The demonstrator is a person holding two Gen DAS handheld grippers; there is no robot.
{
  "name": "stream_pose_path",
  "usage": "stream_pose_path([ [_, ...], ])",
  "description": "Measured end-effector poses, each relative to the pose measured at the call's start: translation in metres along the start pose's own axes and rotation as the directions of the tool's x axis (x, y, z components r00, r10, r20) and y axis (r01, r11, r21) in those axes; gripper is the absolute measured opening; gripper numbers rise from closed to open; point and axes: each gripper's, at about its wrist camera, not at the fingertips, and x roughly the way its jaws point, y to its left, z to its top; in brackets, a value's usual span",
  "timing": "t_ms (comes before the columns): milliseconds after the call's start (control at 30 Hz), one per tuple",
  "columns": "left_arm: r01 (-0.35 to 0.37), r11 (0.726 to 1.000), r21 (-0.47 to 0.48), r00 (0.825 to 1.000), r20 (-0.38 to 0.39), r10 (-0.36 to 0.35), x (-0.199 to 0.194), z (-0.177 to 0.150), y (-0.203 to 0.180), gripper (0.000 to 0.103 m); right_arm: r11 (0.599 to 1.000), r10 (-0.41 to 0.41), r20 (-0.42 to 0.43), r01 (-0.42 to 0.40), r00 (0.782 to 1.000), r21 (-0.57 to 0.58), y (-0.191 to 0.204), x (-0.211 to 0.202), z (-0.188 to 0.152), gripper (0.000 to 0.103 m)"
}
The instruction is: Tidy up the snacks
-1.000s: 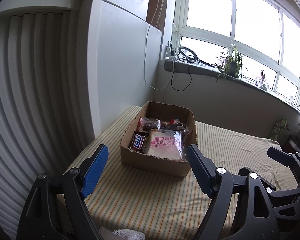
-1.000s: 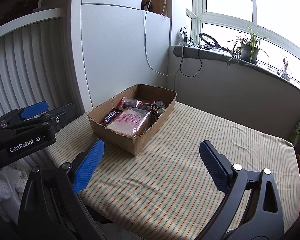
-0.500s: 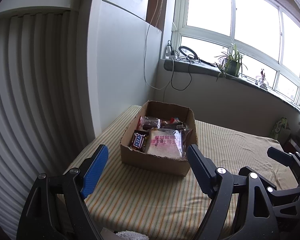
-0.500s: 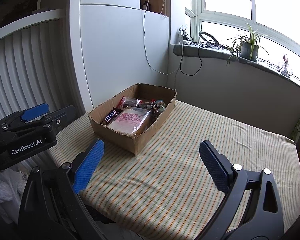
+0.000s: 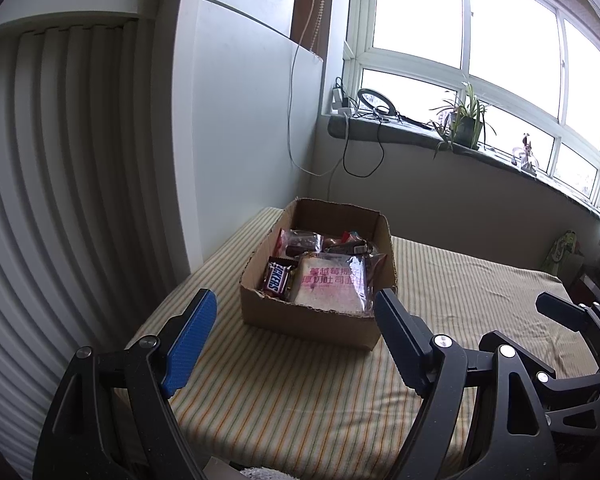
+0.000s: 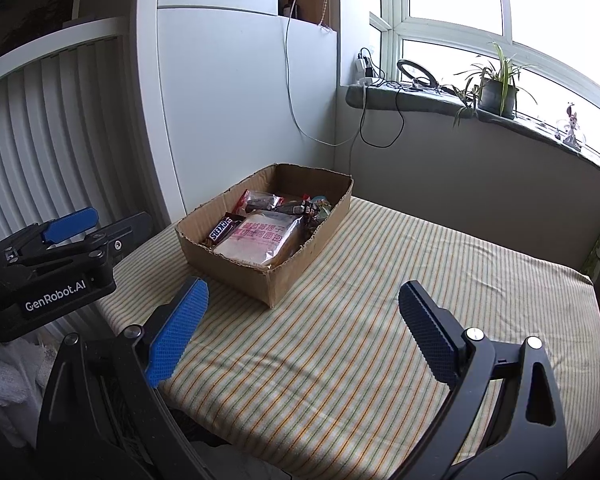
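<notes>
Left wrist view. Fingers (image 5: 192,336) of the left gripper (image 5: 296,340): blue-padded, standing wide apart, gripping nothing, hovering above the near edge of the tabletop (image 5: 300,392), which is wearing a striped cloth. Cardboard box (image 5: 312,320): open-topped, sitting on the tabletop beyond the fingers, toward the far left corner by the white wall. Contents showing: a chocolate bar (image 5: 278,278) in a brown wrapper leaning at the near left; a bread packet (image 5: 332,286) with pink lettering lying across the near right; a clear-wrapped cake (image 5: 300,240) and further small wrappers crowding behind. Right gripper (image 5: 560,364): its black frame is entering at the lower right, apart from the box. Potted plant (image 5: 464,124) and ring lamp (image 5: 374,102): standing on the windowsill, cables hanging down from it.

Right wrist view. Fingers (image 6: 180,332) of the right gripper (image 6: 300,328): also spread wide, empty, hanging over bare striped cloth (image 6: 380,360). Cardboard box (image 6: 240,268): lying ahead and to the left of them, well clear of both pads, one corner pointing toward the camera. Chocolate bar (image 6: 222,228) resting against the left wall of the box; bread packet (image 6: 260,240) filling the near middle; cake (image 6: 262,201) lying farther back. Left gripper (image 6: 72,232): showing at the left edge, one blue pad visible, black body carrying white lettering, holding off from the box. Potted plant (image 6: 498,90): sitting on the windowsill at upper right.
</notes>
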Motion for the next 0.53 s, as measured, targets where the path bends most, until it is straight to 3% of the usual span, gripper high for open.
stream_pose_path([
  [533,-0.008,1.000,0.001,1.000,-0.003,0.008,0.0019,-0.0031,-0.0024,0.081,1.000,-0.002,-0.007,0.002,1.000,0.022,-0.0021,0.0026,-0.0025,0.098],
])
